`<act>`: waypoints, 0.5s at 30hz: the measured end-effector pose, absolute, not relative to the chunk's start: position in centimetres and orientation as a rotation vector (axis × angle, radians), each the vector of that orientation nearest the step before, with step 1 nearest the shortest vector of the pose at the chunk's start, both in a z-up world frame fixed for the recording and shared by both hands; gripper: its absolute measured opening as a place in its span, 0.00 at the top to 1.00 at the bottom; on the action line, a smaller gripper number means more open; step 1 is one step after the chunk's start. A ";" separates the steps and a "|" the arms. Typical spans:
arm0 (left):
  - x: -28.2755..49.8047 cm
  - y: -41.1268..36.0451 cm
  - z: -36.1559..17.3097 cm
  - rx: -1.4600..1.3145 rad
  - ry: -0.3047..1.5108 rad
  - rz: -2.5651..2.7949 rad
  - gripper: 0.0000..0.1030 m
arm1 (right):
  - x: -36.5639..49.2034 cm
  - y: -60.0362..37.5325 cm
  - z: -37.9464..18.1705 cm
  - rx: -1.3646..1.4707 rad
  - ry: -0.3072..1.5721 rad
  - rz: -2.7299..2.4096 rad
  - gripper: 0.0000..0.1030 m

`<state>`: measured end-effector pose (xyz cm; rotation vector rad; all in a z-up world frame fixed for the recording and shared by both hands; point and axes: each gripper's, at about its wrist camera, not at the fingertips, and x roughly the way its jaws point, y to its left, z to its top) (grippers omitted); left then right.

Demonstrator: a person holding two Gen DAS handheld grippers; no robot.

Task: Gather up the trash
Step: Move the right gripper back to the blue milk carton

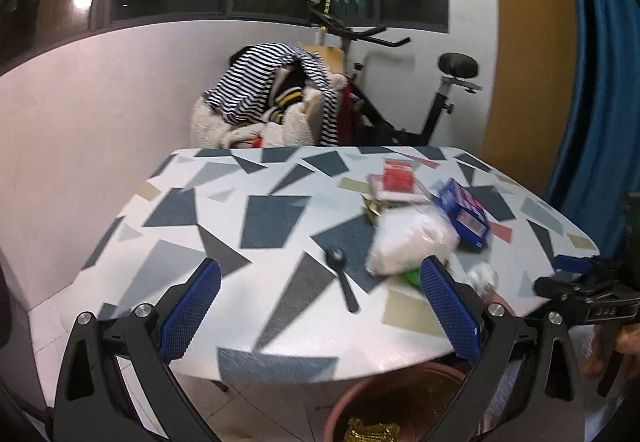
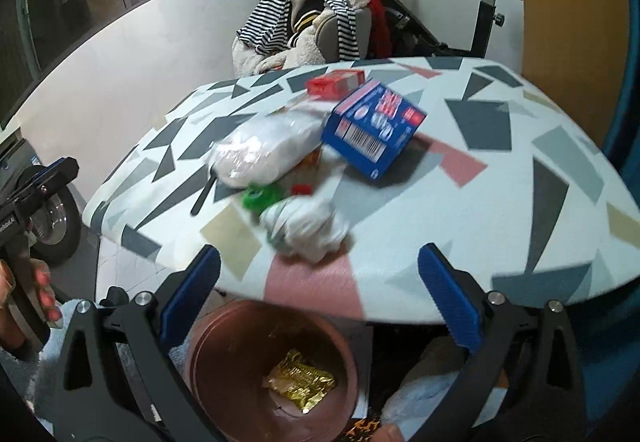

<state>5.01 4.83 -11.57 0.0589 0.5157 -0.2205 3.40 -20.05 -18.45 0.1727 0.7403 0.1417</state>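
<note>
box (image 2: 370, 130) – tabletop (image 2: 500, 202) centre | bag (image 2: 264, 150) – left of box | crumpled wrapper (image 2: 308, 226) – near front edge | bin (image 2: 272, 370) – below front edge, packet (image 2: 302, 386) inside

Both wrist views face across table (image 1: 280, 210), sharing bin (image 2: 224, 338) below

Left gripper (image 1: 320, 306) jaws wide apart; right gripper (image 2: 320, 298) likewise, both unladen.

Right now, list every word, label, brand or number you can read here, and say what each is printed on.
No text can be read for certain.
Blue box: barcode and white and red print, too blurred to read.
Red box: no legible print.
Right gripper body: embossed characters, too blurred to read.
Gold wrapper in the brown bin: no legible print.
</note>
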 end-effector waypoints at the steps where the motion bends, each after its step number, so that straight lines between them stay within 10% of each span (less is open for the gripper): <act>1: 5.4 4.9 -11.5 0.060 0.520 -0.212 0.05 | 3.7 -20.2 -18.3 0.166 0.738 0.137 0.05; 15: 9.4 6.5 -12.5 0.029 0.612 -0.144 0.05 | 10.8 -26.0 -17.9 0.330 0.783 0.088 0.05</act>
